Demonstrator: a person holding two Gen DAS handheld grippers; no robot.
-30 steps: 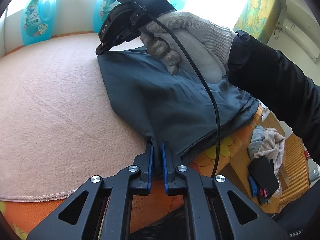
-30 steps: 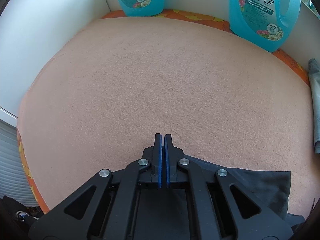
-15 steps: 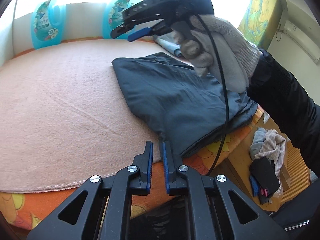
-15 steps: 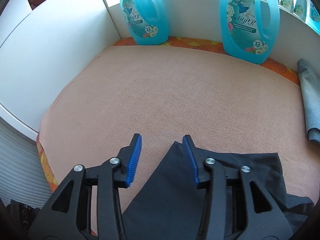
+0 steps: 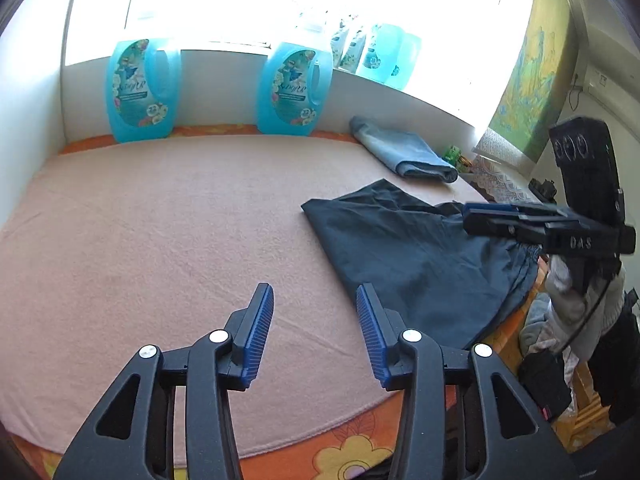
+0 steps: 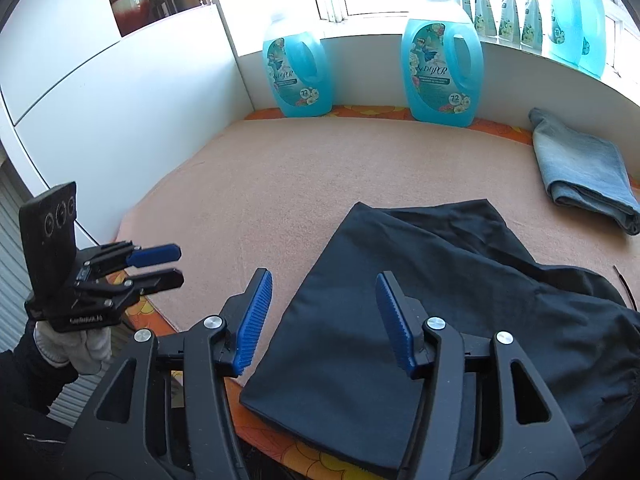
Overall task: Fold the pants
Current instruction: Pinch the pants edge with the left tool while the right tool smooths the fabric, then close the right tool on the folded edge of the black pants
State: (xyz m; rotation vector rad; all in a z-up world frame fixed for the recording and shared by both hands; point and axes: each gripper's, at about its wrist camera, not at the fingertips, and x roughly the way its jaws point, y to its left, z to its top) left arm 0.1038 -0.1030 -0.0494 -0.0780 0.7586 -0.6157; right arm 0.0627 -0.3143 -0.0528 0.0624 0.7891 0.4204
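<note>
The dark pants (image 6: pixel 420 300) lie folded at the near right edge of the pink blanket (image 5: pixel 160 220), apart from both tools, with left gripper (image 5: pixel 316 328) and right gripper (image 6: pixel 324 316) raised, jaws wide and empty, apparently released for regripping or finishing.

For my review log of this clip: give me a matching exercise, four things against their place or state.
Things:
1. pants
2. jeans
3. bottles
4. left gripper

States:
A. folded, at the far right of the blanket
B. standing along the back wall
C. open, holding nothing
D. dark, folded, at the near edge

Pairs: 1-D, 2-A, 3-B, 4-C
</note>
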